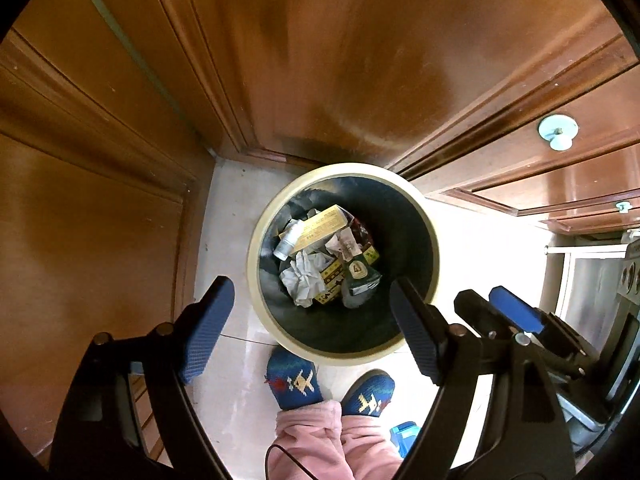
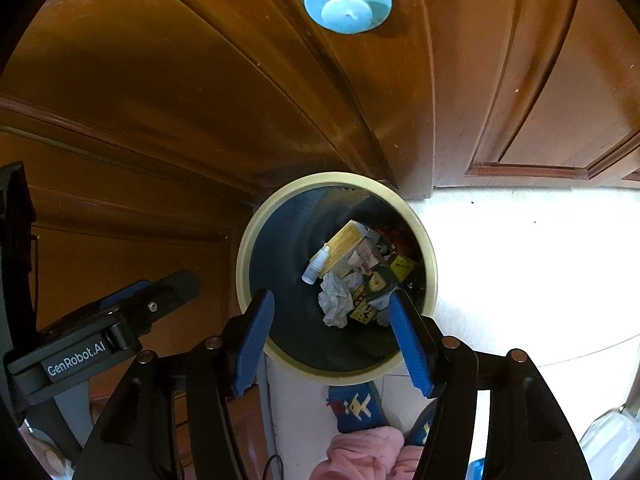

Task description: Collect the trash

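While I hung over the trash bin (image 1: 256,248), both my pairs of fingers stood apart with nothing between them: my left gripper (image 1: 312,320) and my right gripper (image 2: 332,332). Down in the bin lay the trash: a crumpled tissue (image 1: 302,280), a yellow box (image 1: 320,226), a small white bottle (image 2: 316,266) and a dark green bottle (image 1: 358,276). Below the bin's rim were the person's patterned slippers (image 1: 294,380).

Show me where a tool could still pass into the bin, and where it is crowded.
The near half of the bin is free: dark liner between the rim and the crumpled paper. The far side is packed: yellow box, small white bottle, dark bottle. Pale floor left of the bin is bare.
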